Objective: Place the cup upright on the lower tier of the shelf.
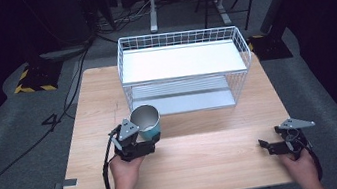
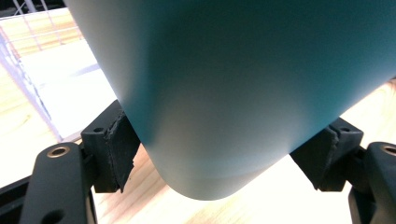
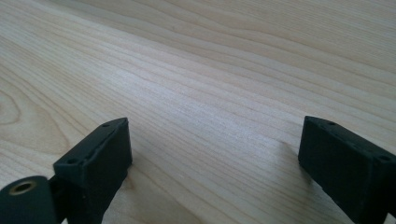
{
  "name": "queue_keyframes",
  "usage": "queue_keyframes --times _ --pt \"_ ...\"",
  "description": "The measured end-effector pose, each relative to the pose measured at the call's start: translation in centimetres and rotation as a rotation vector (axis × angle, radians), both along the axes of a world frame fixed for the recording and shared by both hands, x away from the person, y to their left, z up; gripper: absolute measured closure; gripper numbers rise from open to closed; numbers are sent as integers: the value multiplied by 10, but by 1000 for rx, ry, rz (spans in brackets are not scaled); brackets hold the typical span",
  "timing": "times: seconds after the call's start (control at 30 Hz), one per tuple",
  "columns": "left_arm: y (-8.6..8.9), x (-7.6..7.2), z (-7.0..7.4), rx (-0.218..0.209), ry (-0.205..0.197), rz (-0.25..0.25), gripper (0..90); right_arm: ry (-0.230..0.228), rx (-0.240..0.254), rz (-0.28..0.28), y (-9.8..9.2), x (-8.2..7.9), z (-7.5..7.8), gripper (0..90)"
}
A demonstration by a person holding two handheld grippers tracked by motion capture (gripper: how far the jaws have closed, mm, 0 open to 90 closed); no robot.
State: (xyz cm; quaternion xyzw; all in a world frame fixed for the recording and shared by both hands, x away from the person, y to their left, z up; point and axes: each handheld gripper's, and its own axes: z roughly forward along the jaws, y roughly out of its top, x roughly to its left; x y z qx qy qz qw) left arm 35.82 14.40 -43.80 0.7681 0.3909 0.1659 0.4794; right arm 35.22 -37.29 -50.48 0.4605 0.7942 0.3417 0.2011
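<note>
A teal metal cup [image 1: 146,122] with a shiny steel inside is held upright just above the wooden table [image 1: 206,154], in front of the wire rack. My left gripper [image 1: 147,139] is shut on the cup's lower body. In the left gripper view the cup [image 2: 233,93] is very close, with a black pad [image 2: 122,147] pressed on each side and its rounded bottom clear of the wood. My right gripper [image 1: 268,146] rests low near the table's right front, jaws wide open; in the right gripper view its gripper [image 3: 215,158] has only bare wood between the fingers.
A white wire rack [image 1: 184,69] with a white upper shelf and a lower shelf stands at the back middle of the table. The table's front edge lies close to both hands. Cables and stands sit on the grey floor beyond.
</note>
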Motion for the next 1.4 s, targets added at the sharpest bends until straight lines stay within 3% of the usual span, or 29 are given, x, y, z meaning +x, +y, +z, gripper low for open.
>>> queue_keyframes --times 0.2,0.47,0.77,0.9,1.07,1.4 --pt "-7 8 -3 -12 6 -4 240 -1 0 -4 0 0 0 100" --pt "-21 21 -2 26 -2 -13 240 -1 0 -12 1 -1 0 102" --pt "-35 37 -4 31 6 -21 240 -5 -2 -15 1 -1 0 105" --pt "-44 44 -7 23 8 -25 240 -5 -2 -16 1 -1 0 105" --pt "-49 55 -12 -16 21 -22 240 -5 -2 -15 1 -1 0 105" --pt "-70 80 -11 29 13 -15 241 -5 -2 -15 1 -1 0 105"
